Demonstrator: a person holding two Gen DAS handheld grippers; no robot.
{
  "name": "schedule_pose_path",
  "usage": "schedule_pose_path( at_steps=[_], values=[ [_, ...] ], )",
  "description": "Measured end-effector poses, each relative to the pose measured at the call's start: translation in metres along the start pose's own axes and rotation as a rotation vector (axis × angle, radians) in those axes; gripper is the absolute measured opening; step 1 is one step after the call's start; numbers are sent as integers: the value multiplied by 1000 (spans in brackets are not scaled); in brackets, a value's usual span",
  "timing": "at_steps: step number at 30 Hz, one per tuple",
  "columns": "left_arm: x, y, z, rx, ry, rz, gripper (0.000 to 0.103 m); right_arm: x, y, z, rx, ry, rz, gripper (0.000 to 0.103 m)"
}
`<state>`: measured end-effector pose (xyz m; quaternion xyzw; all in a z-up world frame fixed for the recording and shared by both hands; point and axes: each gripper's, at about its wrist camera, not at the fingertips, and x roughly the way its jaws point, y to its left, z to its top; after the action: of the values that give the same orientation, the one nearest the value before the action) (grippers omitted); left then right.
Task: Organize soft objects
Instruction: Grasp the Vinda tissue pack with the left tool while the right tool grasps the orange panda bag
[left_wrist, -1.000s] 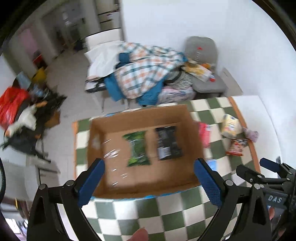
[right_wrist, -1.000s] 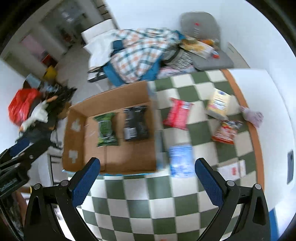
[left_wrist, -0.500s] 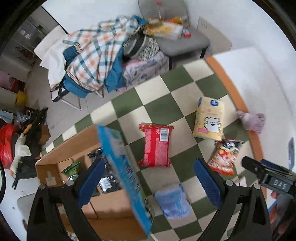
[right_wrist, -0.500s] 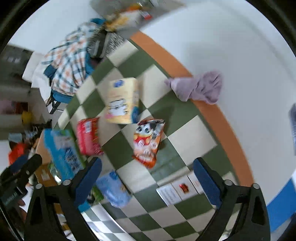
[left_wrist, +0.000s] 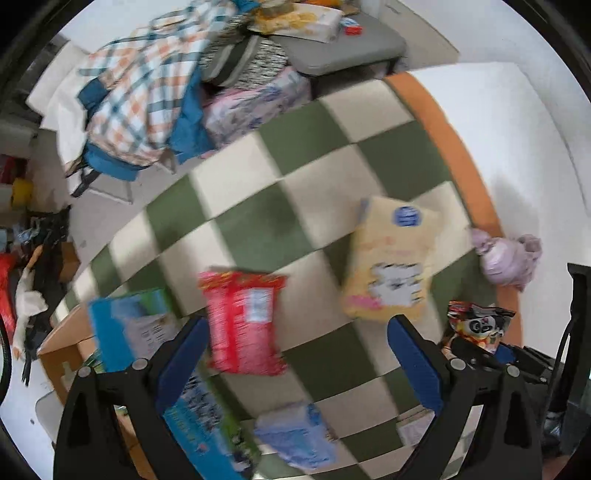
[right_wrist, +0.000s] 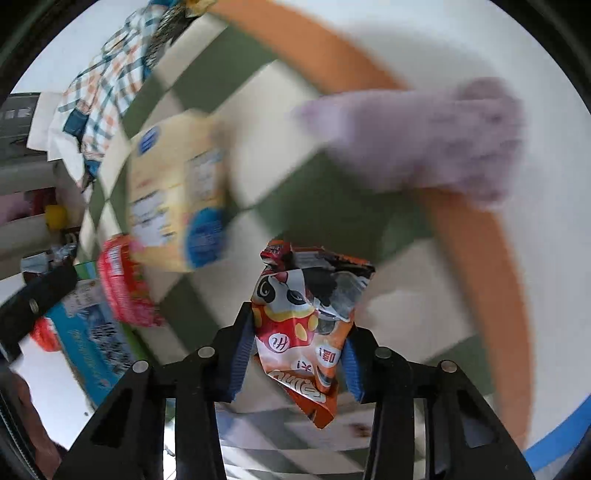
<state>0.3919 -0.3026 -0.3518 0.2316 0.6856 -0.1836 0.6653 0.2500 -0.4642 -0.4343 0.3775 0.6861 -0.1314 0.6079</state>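
Note:
My right gripper (right_wrist: 295, 354) is shut on an orange panda snack bag (right_wrist: 306, 325), which also shows in the left wrist view (left_wrist: 476, 326). My left gripper (left_wrist: 295, 354) is open and empty above the checkered cloth (left_wrist: 295, 177). A red packet (left_wrist: 242, 321) lies by its left finger. A yellow tissue pack (left_wrist: 391, 262), a blue packet (left_wrist: 295, 435) and a lilac soft cloth (left_wrist: 509, 254) lie on the cloth. The yellow pack (right_wrist: 173, 184) and lilac cloth (right_wrist: 424, 140) also show, blurred, in the right wrist view.
A cardboard box (left_wrist: 59, 350) with a blue printed flap (left_wrist: 129, 325) stands at the left. Chairs with a plaid shirt (left_wrist: 140, 92) and clutter stand beyond the table. A white wall is on the right.
My right gripper has dropped to the panda snack bag and shut on it. My left gripper has moved right, away from the box and lower over the packets.

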Motion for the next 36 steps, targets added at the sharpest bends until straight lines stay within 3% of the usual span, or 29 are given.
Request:
schedule_pose_path(
  at_steps=[3,5,7,9,11,12,13,14,20,21,22,23,24,30,36],
  values=[
    [17,-25,11,33,44,-45,99,-8,-32,7,-3,30,-12,47],
    [31,-42,18,56,79,-64,99,-17,-41,9,-17,22,-70,56],
    [44,-55,23,78,111,-63,99,-29,-46,8,-32,-6,-109,89],
    [57,-65,27,99,137,-51,99,-39,-44,5,-32,-45,-112,95],
    [67,-71,31,112,149,-35,96,-44,-43,3,-34,-67,-121,95],
    [71,-74,31,116,149,-33,90,-44,-42,2,-37,-70,-128,95],
    [73,-73,31,116,149,-34,71,-42,-40,2,-42,-70,-144,95],
    [76,-72,30,110,157,-24,61,-39,-39,3,-42,-70,-155,95],
    [76,-54,12,9,125,-56,61,-18,-42,8,-16,-78,-207,94],
    [75,-51,8,0,119,-55,61,-16,-41,8,-18,-90,-231,87],
    [75,-48,2,-9,112,-51,61,-15,-40,7,-32,-103,-268,67],
    [74,-47,-3,-14,111,-53,61,-13,-40,6,-44,-101,-292,56],
    [74,-46,-8,-19,110,-62,61,-11,-39,5,-49,-95,-307,52],
    [51,-35,-40,-93,69,-152,61,-24,-30,-9,-80,-136,-279,49],
    [-14,-5,-87,-140,-69,-201,61,-68,10,-47,-180,-176,-174,49]
  ],
)
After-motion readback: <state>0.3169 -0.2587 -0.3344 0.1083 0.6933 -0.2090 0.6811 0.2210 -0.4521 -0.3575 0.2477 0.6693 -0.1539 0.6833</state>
